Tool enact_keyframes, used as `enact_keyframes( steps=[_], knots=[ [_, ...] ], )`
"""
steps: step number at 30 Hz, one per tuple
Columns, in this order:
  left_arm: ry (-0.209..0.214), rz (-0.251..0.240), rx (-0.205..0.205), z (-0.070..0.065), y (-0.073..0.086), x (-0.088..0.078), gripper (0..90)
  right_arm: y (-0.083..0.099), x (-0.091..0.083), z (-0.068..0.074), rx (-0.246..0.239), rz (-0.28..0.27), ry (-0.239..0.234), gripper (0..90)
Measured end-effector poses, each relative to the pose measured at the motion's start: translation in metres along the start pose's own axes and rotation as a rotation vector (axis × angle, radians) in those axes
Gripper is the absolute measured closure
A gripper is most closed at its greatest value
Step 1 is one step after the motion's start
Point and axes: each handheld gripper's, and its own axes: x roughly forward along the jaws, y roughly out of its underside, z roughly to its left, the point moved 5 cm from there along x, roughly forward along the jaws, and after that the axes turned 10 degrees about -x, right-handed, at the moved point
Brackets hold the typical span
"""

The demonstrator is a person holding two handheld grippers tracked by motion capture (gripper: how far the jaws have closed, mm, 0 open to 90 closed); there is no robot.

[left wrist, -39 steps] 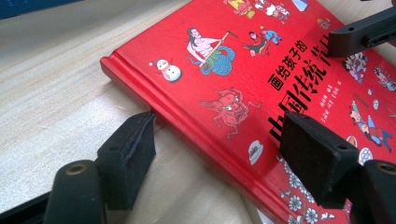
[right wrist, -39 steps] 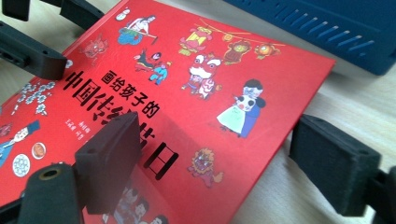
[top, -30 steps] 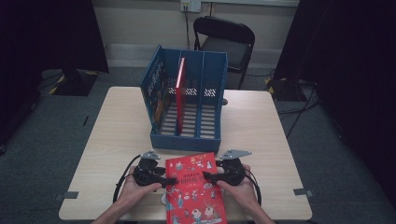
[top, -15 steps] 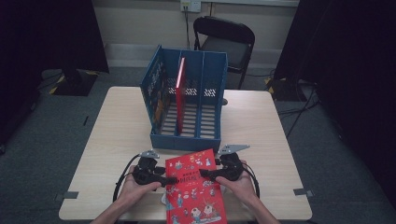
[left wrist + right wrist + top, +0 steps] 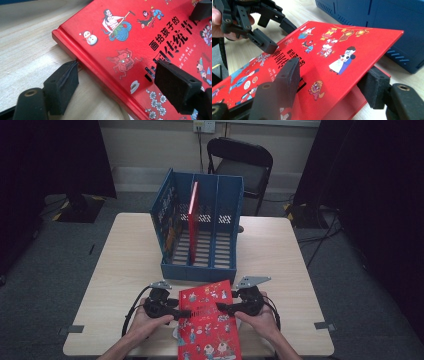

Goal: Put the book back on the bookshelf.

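**Red picture book between both grippers at the near table edge**

I see the red picture book lying at six o'clock on the table, its cover up, its near end over the table's edge between the person's forearms. At twelve o'clock from it stands the blue file rack, with a thin red book upright in one of its slots.

My left gripper sits at nine o'clock of the book. In the left gripper view its jaws have just been opening and stand wide across the spine edge: one pad rests on the bare wood beside the spine, the other hangs above the cover, not pressing it.

My right gripper comes in from three o'clock. In the right gripper view its jaws have just been closing with the book's raised right edge between them, one pad over the cover, the other under the edge; I cannot tell whether they press yet
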Motion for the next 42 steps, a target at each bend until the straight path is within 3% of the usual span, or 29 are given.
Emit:
enact_keyframes(
  steps=[10,23,25,34,39,41,42],
  knots=[
    [0.036,-0.009,-0.043,0.002,-0.001,0.000,19.2,0.006,-0.004,0.002,-0.014,0.018,-0.026,38.2],
    [0.024,-0.009,-0.028,0.000,-0.001,0.001,20.0,0.005,-0.008,0.004,0.017,0.013,-0.041,37.3],
    [0.025,-0.007,-0.029,0.001,-0.001,0.001,20.1,0.004,-0.008,0.005,0.014,0.019,-0.055,30.3],
    [0.030,-0.007,-0.042,0.001,-0.002,0.001,19.9,0.008,-0.004,0.006,-0.033,0.085,-0.023,29.7],
    [0.049,-0.012,-0.055,0.002,-0.002,0.001,19.4,0.005,-0.007,0.010,-0.088,0.074,-0.010,29.8],
    [0.082,-0.007,-0.066,0.002,-0.002,0.001,20.0,0.006,-0.007,0.010,-0.096,0.072,-0.010,29.9],
    [0.111,0.003,-0.065,0.001,-0.001,0.002,24.9,0.006,-0.007,0.011,-0.108,0.074,-0.018,30.0]
  ],
)
